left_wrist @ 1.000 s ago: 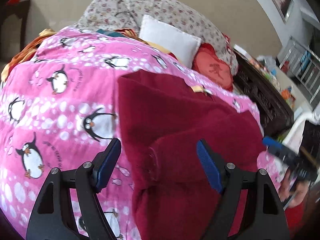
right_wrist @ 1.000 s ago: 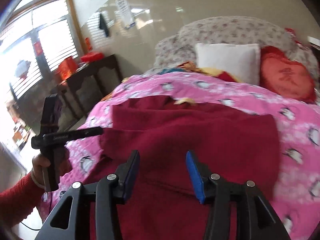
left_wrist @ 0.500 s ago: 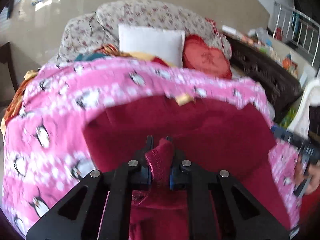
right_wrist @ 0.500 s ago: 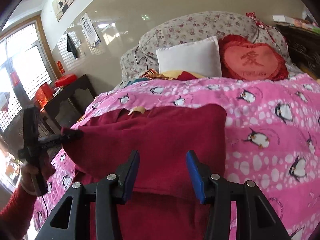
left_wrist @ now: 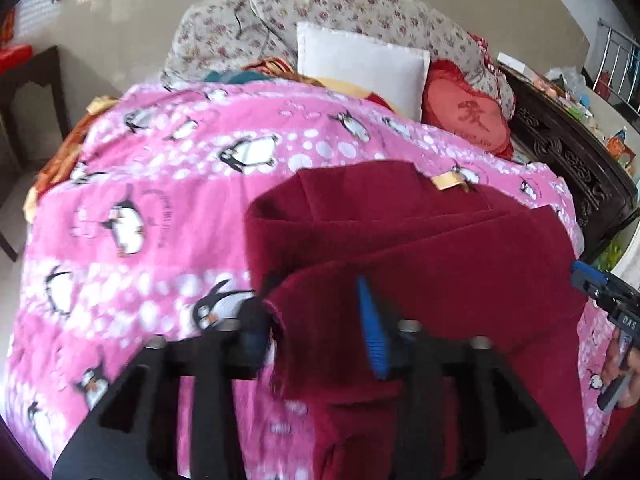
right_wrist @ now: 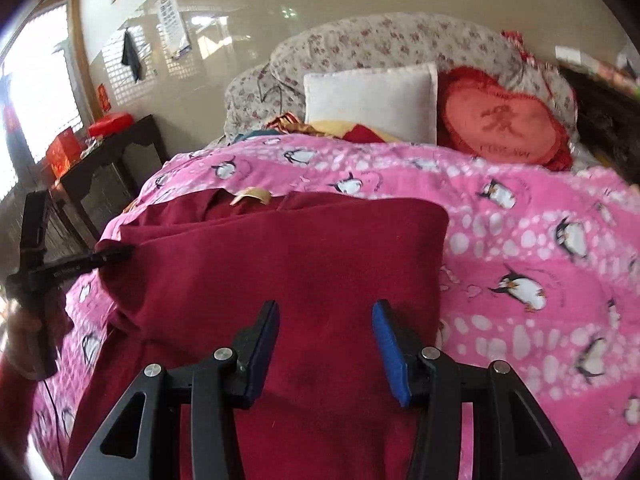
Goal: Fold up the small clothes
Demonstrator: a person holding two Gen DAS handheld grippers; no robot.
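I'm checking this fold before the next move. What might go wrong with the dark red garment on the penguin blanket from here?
1. The left gripper has just been opening; the dark red fleece garment's folded corner lies loose between the fingers and may flop back.
2. The right gripper hovers open, so nothing pins the fold.
3. The soft pink penguin blanket may bunch, skewing the garment's edges.

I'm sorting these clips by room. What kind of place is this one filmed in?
Most likely a home bedroom. A bed under a pink penguin blanket fills the view, a white pillow and a red heart cushion sit at its head, and a dark side table stands by the window.
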